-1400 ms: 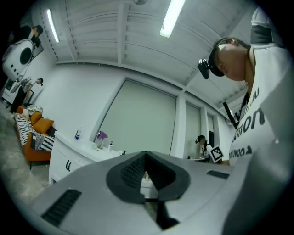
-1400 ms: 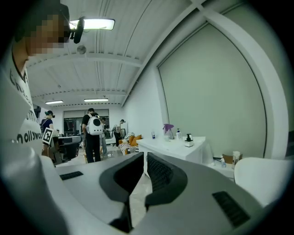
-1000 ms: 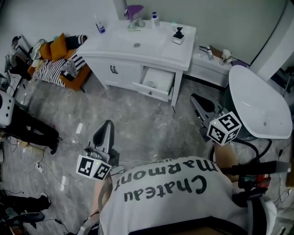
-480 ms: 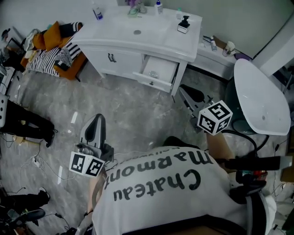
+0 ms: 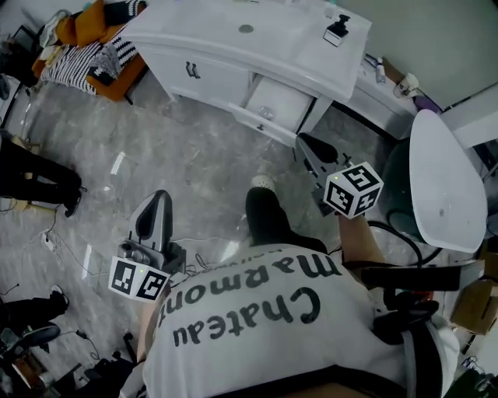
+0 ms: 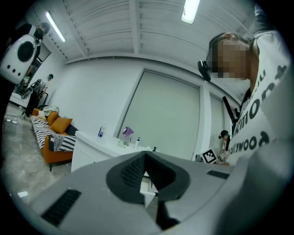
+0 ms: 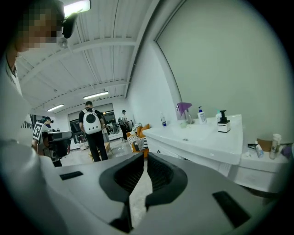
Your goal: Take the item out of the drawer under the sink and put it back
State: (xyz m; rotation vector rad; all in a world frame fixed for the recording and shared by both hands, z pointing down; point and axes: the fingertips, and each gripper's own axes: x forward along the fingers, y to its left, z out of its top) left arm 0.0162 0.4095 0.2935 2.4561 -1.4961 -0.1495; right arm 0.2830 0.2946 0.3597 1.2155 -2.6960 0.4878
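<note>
Across the grey floor, the open drawer lies close ahead of the right hand-held gripper, farther from the left hand-held gripper; both are closed on nothing.

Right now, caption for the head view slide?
Person faces white vanity, drawer open; left tool and right tool shut, empty.

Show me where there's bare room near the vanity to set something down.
Bare: the right end of the vanity top, between basin and soap dispenser, and the floor before the open drawer. Crowded: the low shelf right of the vanity, with bottles, and the sofa heaped with clothes.
</note>
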